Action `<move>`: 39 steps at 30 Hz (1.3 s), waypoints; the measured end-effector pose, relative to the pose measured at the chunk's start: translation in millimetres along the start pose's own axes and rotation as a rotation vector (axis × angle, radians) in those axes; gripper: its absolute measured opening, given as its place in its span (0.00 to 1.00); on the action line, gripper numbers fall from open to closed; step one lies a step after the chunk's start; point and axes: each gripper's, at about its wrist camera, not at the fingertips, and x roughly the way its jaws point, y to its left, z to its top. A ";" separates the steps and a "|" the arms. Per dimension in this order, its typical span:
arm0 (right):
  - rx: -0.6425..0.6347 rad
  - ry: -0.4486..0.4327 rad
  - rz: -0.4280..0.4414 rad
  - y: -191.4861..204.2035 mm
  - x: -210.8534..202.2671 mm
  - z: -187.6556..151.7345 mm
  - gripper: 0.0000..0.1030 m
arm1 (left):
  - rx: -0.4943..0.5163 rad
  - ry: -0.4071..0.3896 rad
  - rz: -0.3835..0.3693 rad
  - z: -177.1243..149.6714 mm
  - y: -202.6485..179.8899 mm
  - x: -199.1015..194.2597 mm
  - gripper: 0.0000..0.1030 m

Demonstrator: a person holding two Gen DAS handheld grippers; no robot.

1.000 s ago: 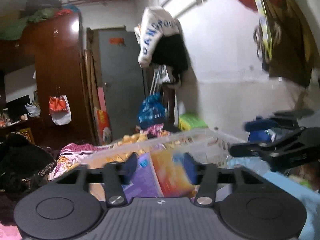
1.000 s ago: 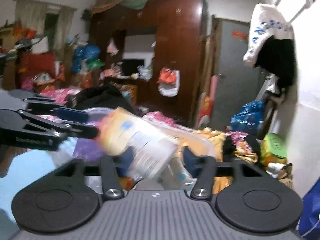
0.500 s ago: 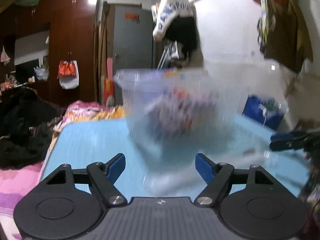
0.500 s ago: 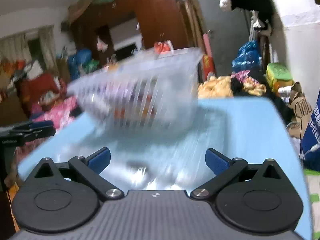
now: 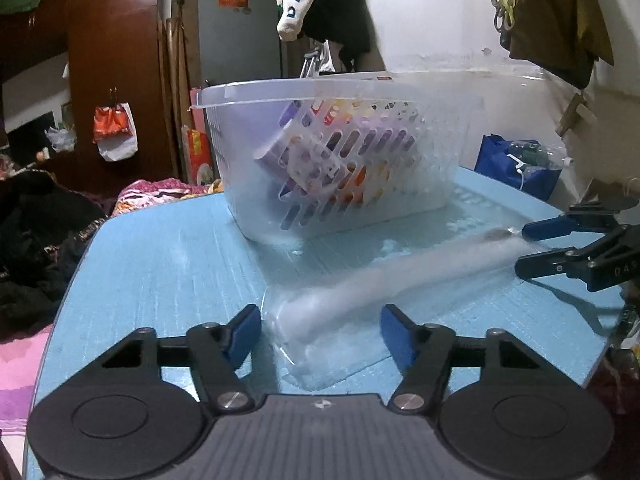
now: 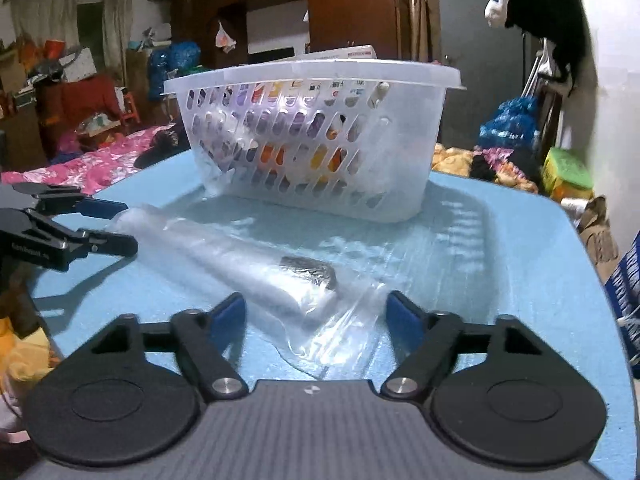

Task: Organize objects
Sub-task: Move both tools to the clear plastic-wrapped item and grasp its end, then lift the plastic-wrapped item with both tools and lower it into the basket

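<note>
I am looking along both grippers at a light blue table [image 5: 160, 264]. Lying across it is a long roll of clear plastic film [image 6: 240, 264], loosely wrapped, glossy and crinkled, with a loose transparent flap spilling toward my right gripper [image 6: 316, 316]. Near the roll's right end a short silvery, foil-like piece [image 6: 308, 272] shows through the wrap. In the left wrist view the same roll [image 5: 384, 280] looks milky and blurred, running from between my left gripper's fingers toward the right gripper at the far right.

My left gripper [image 5: 320, 332] stands spread, its blue pads either side of the roll's near end without pressing on it; its jaws have just been closing. My right gripper is likewise spread around the roll's other end and the loose flap, pads clear of the plastic, jaws also just closing.

Behind the roll, farther back on the table, sits a translucent white plastic basket [image 6: 312, 136] with slotted walls and a broad flat rim. Through the slots I see colourful boxes and packets [image 5: 344, 152], purple, orange and yellow, leaning at a tilt inside. The basket rests flat on the table, apart from the roll.

Beyond the table are a dark wooden wardrobe [image 5: 100, 60] and hanging clothes [image 5: 324, 4].
</note>
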 end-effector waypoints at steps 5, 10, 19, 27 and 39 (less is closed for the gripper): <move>-0.021 -0.027 0.011 3.4 -2.1 -2.8 0.56 | 0.060 -0.020 0.003 -2.6 -12.7 -5.7 0.44; -0.046 -0.040 0.031 6.9 -3.6 -3.4 0.44 | 0.063 -0.032 -0.017 -3.3 -19.5 -7.1 0.27; -0.039 -0.083 0.046 6.5 -8.8 -7.8 0.19 | 0.053 -0.102 -0.027 -5.3 -24.8 -15.5 0.20; -0.044 -0.141 0.043 6.4 -25.4 2.1 0.17 | 0.059 -0.175 -0.032 8.0 -28.8 -36.2 0.19; -0.108 -0.308 -0.016 -3.2 -62.6 108.5 0.17 | 0.110 -0.355 0.016 123.0 -23.1 -62.0 0.19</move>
